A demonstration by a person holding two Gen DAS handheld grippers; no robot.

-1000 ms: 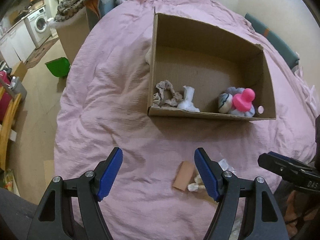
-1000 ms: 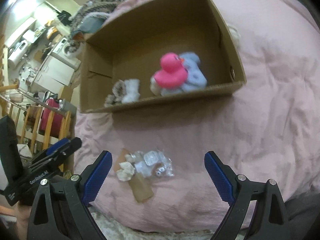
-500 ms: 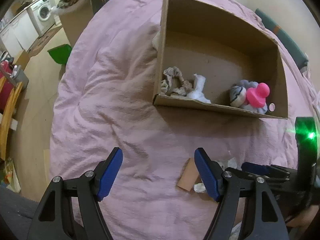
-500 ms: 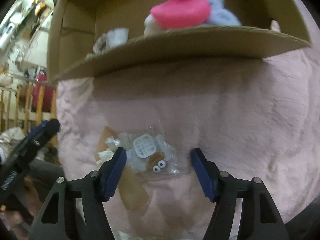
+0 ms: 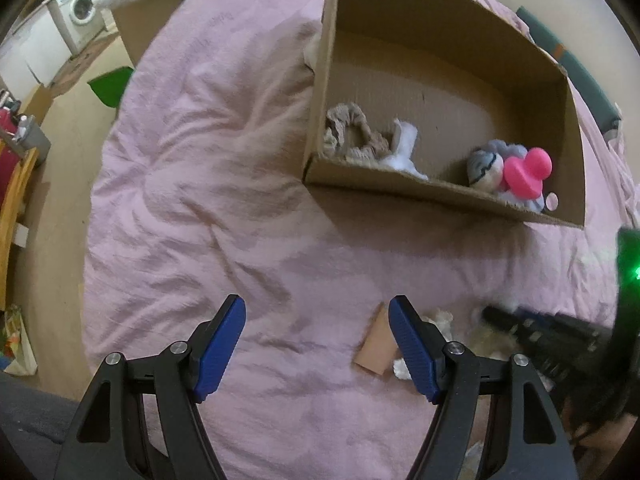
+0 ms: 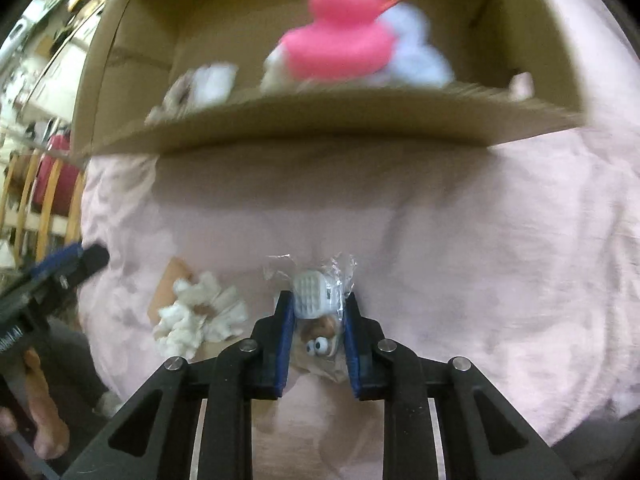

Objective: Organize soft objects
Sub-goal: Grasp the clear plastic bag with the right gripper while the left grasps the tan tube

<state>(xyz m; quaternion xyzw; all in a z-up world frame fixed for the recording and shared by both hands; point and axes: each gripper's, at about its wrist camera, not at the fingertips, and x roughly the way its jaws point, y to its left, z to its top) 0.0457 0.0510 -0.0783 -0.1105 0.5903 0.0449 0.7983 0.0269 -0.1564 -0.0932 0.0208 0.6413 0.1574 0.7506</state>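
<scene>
Right-wrist view: the right gripper point(image 6: 316, 320), black-framed with blue pads, points steeply down at the wrinkled pink bedsheet point(image 6: 480, 240). Its jaws are closing, and the pads already press on both sides of a small clear plastic bag point(image 6: 320, 300) that holds a white waffle-patterned piece and a brown toy with googly eyes. The bag lies on the sheet, in front of the near wall of the open brown cardboard box point(image 6: 320, 120). Just to the left of the bag rests a frayed white fabric tuft point(image 6: 196, 316), lying partly on a flat tan cardboard strip point(image 6: 168, 284).

Left-wrist view: the left gripper point(image 5: 318, 340) hangs above bare sheet with its jaws spread wide and nothing between them. The tan strip sits just behind its right pad.

Box contents: a pink rubber duck point(image 5: 528, 172) rests against a pale blue-grey fluffy item point(image 5: 486, 164) in the right near corner; a beige ruffled scrunchie point(image 5: 348, 132) and a white soft lump point(image 5: 404, 148) lie in the left near corner. The two pairs are well apart.

Background: a white washing machine point(image 5: 82, 8) stands at the far left, with a green container point(image 5: 110, 86) on the floor beside the bed.
</scene>
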